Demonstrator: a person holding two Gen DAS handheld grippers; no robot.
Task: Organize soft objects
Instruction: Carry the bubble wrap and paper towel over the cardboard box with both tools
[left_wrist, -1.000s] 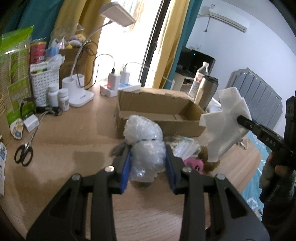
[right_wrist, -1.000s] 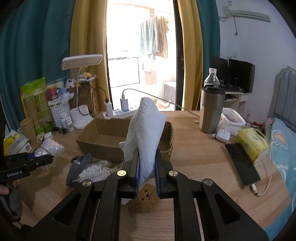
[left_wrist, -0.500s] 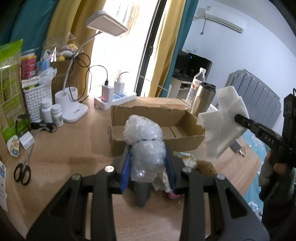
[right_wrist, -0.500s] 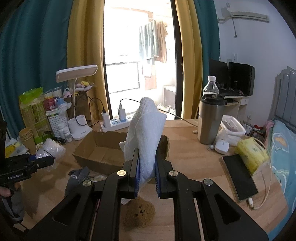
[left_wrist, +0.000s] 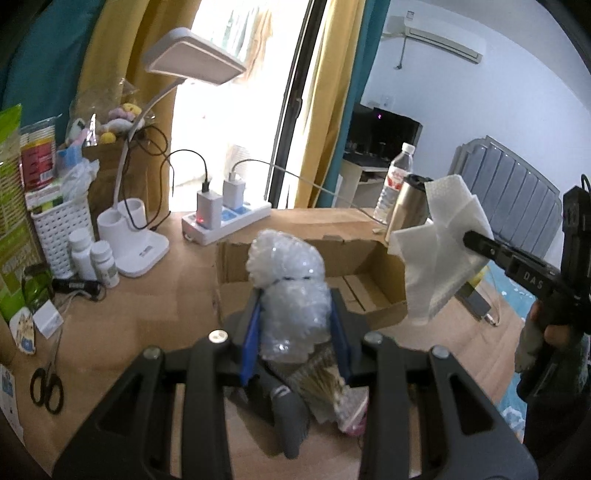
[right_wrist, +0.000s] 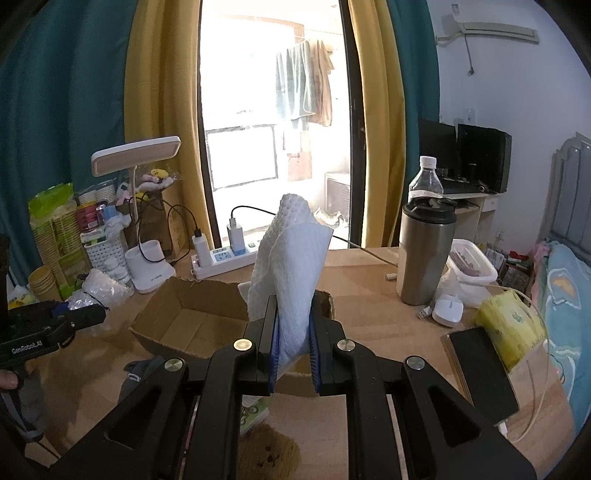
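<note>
**Both grippers loaded beside the open carton**

The light wooden tabletop (right_wrist: 369, 295) carried everything. On it sat the shallow brown cardboard box (left_wrist: 369, 295), open at the top and seemingly bare inside, which looked the likely home for the soft items.

The left gripper (left_wrist: 295, 328) was closed on a crumpled wad of clear bubble wrap (left_wrist: 288, 291), its blue pads pressing the lower half while the upper half bulged free above the jaws. The wad hung in the air on the near side of the box. The right gripper (right_wrist: 291, 343) was clamped tight on a folded white paper towel (right_wrist: 291, 258), gripped at its lower edge so that the rest stood up above the jaws, near the box's edge.

Judging by looks, both pieces were very light and would give under any squeeze. The bubble wrap seemed springy and somewhat slick, so a hold across its thick middle suited it best. The towel was limp and easily torn, so a pinch through several folded layers seemed safer than one on a single corner. Neither was likely to fall straight once let go.

On the table below the left gripper lay smaller soft things: a grey fabric piece (left_wrist: 291, 417) and a small clear plastic bag (left_wrist: 351, 410), not yet gathered.
</note>
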